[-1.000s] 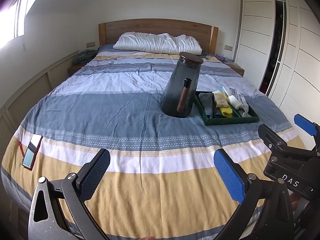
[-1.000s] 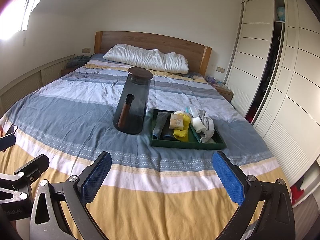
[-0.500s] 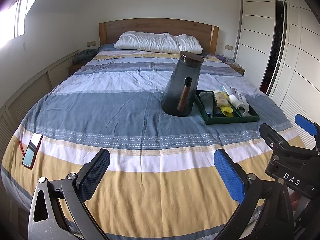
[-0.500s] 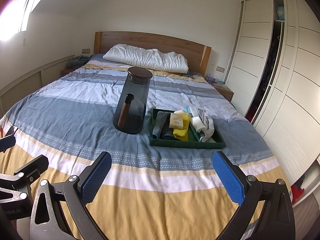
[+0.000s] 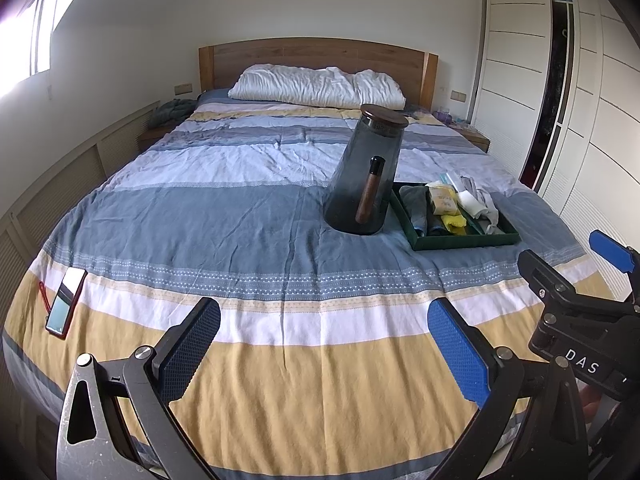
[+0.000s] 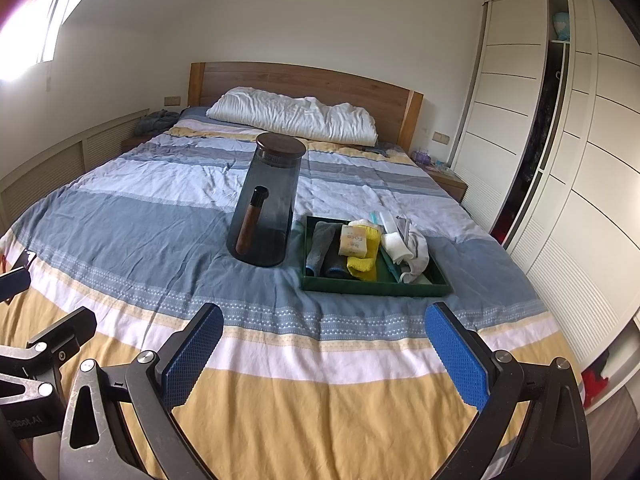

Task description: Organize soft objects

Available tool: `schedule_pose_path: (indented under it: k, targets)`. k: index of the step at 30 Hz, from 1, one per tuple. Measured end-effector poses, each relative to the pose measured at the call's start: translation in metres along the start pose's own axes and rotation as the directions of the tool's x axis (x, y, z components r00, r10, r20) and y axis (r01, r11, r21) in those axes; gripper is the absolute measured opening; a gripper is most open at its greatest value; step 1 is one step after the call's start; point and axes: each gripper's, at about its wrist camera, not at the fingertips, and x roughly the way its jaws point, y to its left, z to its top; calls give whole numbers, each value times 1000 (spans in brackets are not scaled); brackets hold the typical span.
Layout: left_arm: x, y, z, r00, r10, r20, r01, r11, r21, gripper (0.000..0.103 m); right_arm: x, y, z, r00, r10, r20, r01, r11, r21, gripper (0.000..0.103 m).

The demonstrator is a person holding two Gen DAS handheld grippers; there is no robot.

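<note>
Soft objects, a row of rolled socks and folded cloths, sit packed in a dark green tray on the striped bedspread, well beyond both tools you hold.

Your right gripper hangs over the near yellow band of the bed with its blue pads spread wide and nothing between them. Your left gripper hovers over the same near band, likewise spread and empty. Neither touches the bedding.

Farther out, just left of the tray, a tall smoked-glass jar with a wooden lid stands on the blue stripe; a brown cylinder shows against its near side, though you cannot tell whether it is inside or a handle. A phone lies at the near left edge of the bed, and a white pillow rests against the far headboard.

Inside the tray the grey rolls lie to the left, yellow cloths and a small labelled packet in the middle, white socks bunched to the right. No soft item lies loose on the bedspread. Judged from that, the scene fits either a tray already filled and tidied, or a full tray waiting to be sorted elsewhere, perhaps into the jar. The pictures do not settle which.
</note>
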Motion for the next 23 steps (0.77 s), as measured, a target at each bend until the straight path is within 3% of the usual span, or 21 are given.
schedule_pose_path:
  k: [23]
  targets:
    - [-5,-5,4,1000,7,20,-7,1000,8,102,0,0,-2,1000,-4,2,4,1000,-4,103]
